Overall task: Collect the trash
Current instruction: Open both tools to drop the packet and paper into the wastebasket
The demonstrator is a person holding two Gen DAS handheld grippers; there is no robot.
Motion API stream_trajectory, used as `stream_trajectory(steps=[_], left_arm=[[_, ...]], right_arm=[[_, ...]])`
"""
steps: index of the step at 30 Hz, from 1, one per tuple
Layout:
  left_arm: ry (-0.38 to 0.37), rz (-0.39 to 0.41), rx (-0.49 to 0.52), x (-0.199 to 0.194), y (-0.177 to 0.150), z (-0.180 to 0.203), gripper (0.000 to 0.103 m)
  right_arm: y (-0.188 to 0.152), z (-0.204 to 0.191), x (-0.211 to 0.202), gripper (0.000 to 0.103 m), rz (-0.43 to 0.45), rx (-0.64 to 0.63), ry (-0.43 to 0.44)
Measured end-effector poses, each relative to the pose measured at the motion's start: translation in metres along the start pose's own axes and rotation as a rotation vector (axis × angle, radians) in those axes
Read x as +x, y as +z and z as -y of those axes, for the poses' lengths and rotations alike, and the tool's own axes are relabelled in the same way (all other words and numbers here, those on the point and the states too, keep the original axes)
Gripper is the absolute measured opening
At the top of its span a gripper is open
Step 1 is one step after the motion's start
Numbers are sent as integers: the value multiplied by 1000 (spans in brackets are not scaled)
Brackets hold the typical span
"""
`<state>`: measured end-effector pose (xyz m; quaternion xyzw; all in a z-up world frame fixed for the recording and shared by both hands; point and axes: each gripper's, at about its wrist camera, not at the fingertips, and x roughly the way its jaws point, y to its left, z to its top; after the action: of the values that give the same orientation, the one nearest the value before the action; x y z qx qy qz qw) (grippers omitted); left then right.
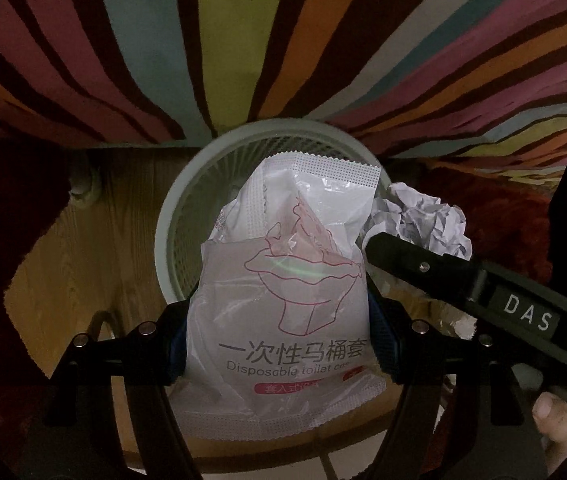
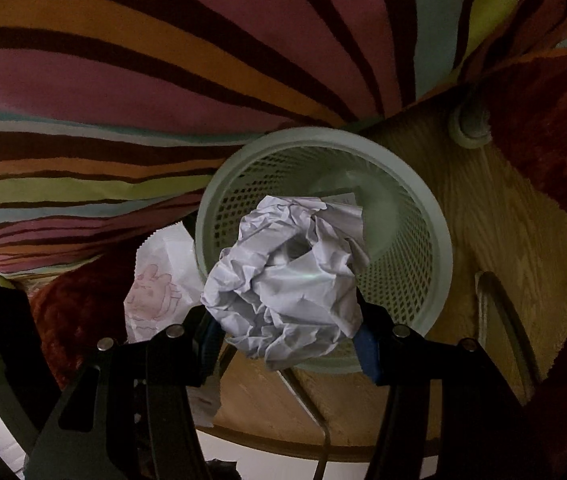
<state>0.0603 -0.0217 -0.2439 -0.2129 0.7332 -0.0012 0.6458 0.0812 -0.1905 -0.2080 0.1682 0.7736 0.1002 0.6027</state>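
My left gripper [image 1: 279, 344] is shut on a white plastic toilet-cover packet [image 1: 283, 300] with pink drawing, held just above and in front of the pale green mesh bin [image 1: 171, 216]. My right gripper [image 2: 287, 340] is shut on a crumpled white paper ball [image 2: 287, 276], held over the near rim of the same bin [image 2: 439, 248]. The paper ball [image 1: 423, 220] and the right gripper's finger [image 1: 423, 264] show at the right in the left wrist view. The packet [image 2: 159, 280] shows at the left in the right wrist view. A scrap of paper [image 2: 343, 200] lies inside the bin.
The bin stands on a round wooden surface [image 2: 503, 220]. A striped multicoloured cloth [image 1: 243, 40] lies behind it. Dark red fuzzy fabric [image 2: 555, 128] borders the wood on both sides. A small grey round fitting [image 2: 471, 128] sits on the wood near the bin.
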Motion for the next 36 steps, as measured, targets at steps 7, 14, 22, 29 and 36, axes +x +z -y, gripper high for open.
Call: stream_trajectory(steps=[7,14,22,29,36], left_arm=[[4,-47,-24,14,4,-3,70],[21,-118,-31,32,5,-2,70],[20,-167,-57,49,9,-6,70],[51,-201,-105,59,8,-14,86],[42,-179,-151,57,7,-21,86]], right_arm=[[7,9,17,53,-48,34,-11],[11,16,42,53,-100,82,-29],[13,21,56,54,-133,105,-68],[14,27,71,95,-148,150,-74],[13,31,72,95,-116,159,-96]])
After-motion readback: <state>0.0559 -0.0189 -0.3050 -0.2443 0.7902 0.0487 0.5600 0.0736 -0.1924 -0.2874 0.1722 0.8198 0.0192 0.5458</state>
